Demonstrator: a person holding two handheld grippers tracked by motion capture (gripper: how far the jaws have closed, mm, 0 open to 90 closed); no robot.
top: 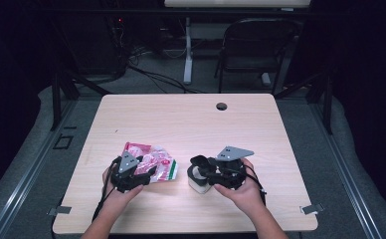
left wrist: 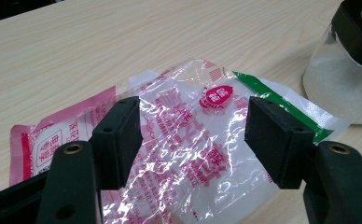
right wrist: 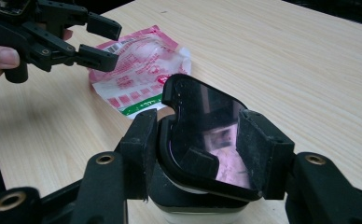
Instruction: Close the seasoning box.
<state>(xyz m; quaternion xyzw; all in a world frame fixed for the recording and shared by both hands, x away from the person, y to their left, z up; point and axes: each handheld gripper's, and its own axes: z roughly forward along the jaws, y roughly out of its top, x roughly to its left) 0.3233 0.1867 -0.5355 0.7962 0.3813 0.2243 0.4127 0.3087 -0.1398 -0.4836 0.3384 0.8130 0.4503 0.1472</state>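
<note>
A crinkled pink and white plastic packet (top: 156, 162) (left wrist: 193, 140) (right wrist: 139, 74) with a green strip along one edge lies flat on the table. My left gripper (top: 136, 169) (left wrist: 193, 121) (right wrist: 107, 42) hovers just over it, open, one jaw on each side of its printed middle. To the right stands a small clear jar (top: 198, 183) (left wrist: 342, 84) with white contents. Its black flip lid (top: 199, 162) (right wrist: 202, 126) is tilted up. My right gripper (top: 207, 169) (right wrist: 198, 140) is shut on that lid from both sides.
The light wooden table (top: 191, 119) has a round cable hole (top: 221, 106) near its far edge. Beyond the table stand a folding chair (top: 253, 50) and a desk leg (top: 187, 50). The jar sits close to the packet's green edge.
</note>
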